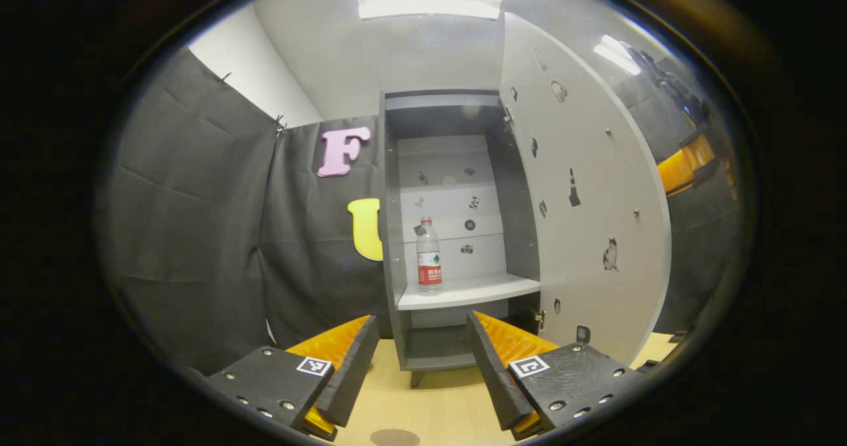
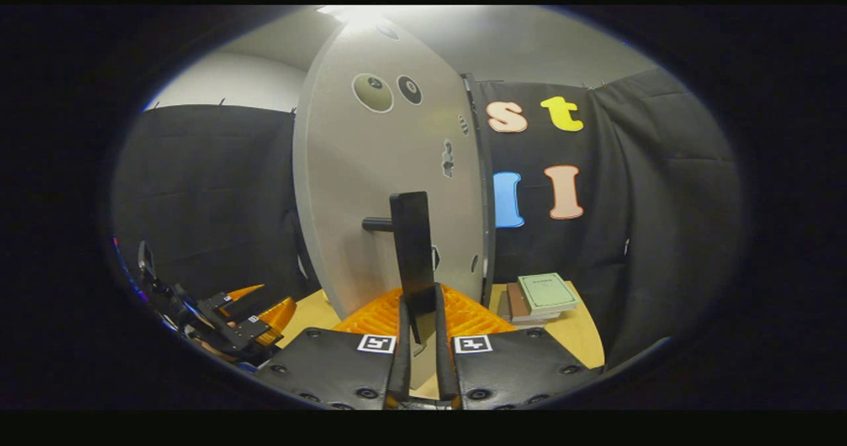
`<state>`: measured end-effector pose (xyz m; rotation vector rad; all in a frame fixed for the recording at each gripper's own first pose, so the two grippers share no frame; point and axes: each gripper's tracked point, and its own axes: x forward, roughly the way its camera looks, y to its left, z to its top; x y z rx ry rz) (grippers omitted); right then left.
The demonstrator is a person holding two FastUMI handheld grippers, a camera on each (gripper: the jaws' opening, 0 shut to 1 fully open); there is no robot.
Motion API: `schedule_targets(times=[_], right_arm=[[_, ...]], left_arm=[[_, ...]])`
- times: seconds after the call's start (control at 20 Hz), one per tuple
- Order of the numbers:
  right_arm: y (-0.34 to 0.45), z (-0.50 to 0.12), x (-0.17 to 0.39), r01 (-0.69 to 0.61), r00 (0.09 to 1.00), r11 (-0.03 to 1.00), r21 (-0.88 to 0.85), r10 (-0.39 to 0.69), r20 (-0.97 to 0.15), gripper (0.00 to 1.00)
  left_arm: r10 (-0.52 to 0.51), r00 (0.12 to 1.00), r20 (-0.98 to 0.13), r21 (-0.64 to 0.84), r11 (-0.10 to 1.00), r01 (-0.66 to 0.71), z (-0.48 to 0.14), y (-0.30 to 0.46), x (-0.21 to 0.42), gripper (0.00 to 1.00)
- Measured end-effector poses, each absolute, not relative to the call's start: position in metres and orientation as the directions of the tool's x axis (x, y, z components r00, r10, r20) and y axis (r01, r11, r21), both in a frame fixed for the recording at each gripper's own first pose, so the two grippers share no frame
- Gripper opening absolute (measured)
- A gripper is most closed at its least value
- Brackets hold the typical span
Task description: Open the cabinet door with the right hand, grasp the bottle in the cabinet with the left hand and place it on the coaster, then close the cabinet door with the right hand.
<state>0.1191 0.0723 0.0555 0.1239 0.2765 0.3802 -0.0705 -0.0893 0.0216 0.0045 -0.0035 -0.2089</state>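
My left tongs [image 1: 417, 366] are spread wide with nothing between them, hovering over the pale wooden surface [image 1: 437, 413] and facing the open cabinet [image 1: 397, 234]. Inside, a clear plastic bottle [image 1: 429, 255] with a white cap and a red label stands upright on the white shelf [image 1: 470, 292], near the shelf's left end and well apart from my left tongs. The cabinet door [image 1: 595, 201] is swung out to the right in the left gripper view, its pale inner face dotted with small stickers. At the bottom edge of that view, a round brown coaster [image 1: 394, 437] lies flat on the surface between my fingers and nearer to me than the cabinet. In the right gripper view, my right tongs [image 2: 418, 340] are drawn narrow and clamp the dark upright handle [image 2: 411, 254] that stands off the door's outer face on a short dark post. Beyond the door, a small stack of books [image 2: 537, 297] rests on the surface against the black cloth wall, and my left tongs show low at the far left.
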Motion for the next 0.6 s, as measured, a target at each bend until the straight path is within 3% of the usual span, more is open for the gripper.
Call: schedule_targets(times=[0.25, 0.45, 0.5, 0.6], right_arm=[[0.065, 0.057, 0.121, -0.300, 0.911, 0.934, 0.195, 0.341, -0.232, 0.19], [0.048, 0.056, 0.127, -0.218, 0.939, 0.958, 0.189, 0.258, -0.226, 0.10], [0.047, 0.055, 0.128, -0.207, 0.942, 0.958, 0.197, 0.250, -0.224, 0.02], [0.059, 0.055, 0.126, -0.230, 0.930, 0.940, 0.251, 0.288, -0.226, 0.11]], left_arm=[[-0.202, 0.979, 0.012, 0.029, 0.979, 0.201, 0.027, -0.093, -0.080, 0.80], [-0.192, 0.981, 0.012, 0.034, 0.981, 0.191, 0.027, -0.098, -0.080, 0.80], [-0.190, 0.982, 0.014, 0.038, 0.981, 0.189, 0.027, -0.100, -0.080, 0.80], [-0.185, 0.983, 0.019, 0.047, 0.982, 0.184, 0.027, -0.104, -0.082, 0.80]])
